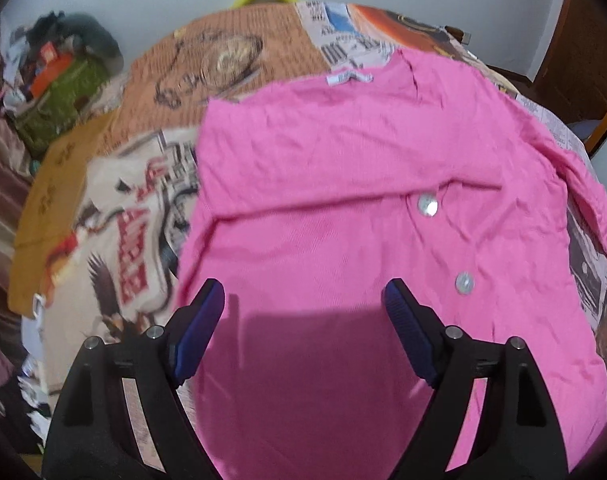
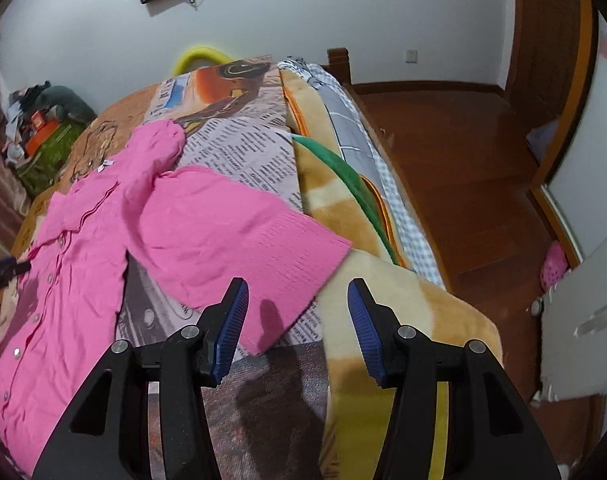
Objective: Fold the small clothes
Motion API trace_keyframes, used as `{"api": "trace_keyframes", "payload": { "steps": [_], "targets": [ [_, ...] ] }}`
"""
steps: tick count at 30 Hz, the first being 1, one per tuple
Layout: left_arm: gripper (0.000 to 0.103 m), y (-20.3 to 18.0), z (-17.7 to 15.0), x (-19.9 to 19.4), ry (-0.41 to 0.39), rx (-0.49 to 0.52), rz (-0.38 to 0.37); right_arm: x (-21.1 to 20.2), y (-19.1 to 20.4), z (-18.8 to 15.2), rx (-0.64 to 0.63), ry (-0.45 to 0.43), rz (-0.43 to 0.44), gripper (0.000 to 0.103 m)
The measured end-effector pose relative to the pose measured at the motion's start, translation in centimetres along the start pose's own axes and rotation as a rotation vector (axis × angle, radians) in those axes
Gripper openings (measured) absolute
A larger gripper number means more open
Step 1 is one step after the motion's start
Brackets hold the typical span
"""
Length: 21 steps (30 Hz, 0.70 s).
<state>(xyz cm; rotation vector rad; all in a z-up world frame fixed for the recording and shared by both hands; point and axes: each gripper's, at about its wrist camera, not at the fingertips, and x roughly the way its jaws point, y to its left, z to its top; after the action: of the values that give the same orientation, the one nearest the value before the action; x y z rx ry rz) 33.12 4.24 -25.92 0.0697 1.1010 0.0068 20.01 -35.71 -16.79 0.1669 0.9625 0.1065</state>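
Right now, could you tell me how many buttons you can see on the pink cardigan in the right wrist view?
5 on the pink cardigan, in a line down its front: first button, second, third, fourth, fifth. More may be hidden by folds or blur.

Newsprint bedcover (image 2: 239,148) and garment label (image 1: 349,79) print illegible

left tool (image 1: 303,292): black arms | blue ribbed pads | silver screws
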Motion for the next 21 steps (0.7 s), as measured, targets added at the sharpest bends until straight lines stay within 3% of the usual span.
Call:
{"api": "trace_keyframes", "payload": {
  "steps": [8,10,12,14,21],
  "targets": [
    [0.089,-1.1,-0.9,1.3,0.018,0.01,-0.001,1.6,-0.7,0.7,0.022,-0.021,-0.013,0.048],
    [0.089,-1.1,-0.9,1.3,0.016,0.012,0.0,1.5,-0.8,0.9,0.031,-0.036,-0.008,0.039],
    [0.089,-1.0,-1.0,1.3,0.014,0.005,-0.005,1.3,-0.9,1.0,0.034,-0.048,0.004,0.019],
    [0.09,-0.8,-1.0,1.4,0.016,-0.006,-0.015,1.3,-0.8,1.2,0.032,-0.05,0.015,0.009],
    [0.089,-0.2,-0.9,0.2,-0.019,-0.009,0.011,-1.3,0.1,2.8,0.0,-0.116,-0.008,0.006]
  ]
}}
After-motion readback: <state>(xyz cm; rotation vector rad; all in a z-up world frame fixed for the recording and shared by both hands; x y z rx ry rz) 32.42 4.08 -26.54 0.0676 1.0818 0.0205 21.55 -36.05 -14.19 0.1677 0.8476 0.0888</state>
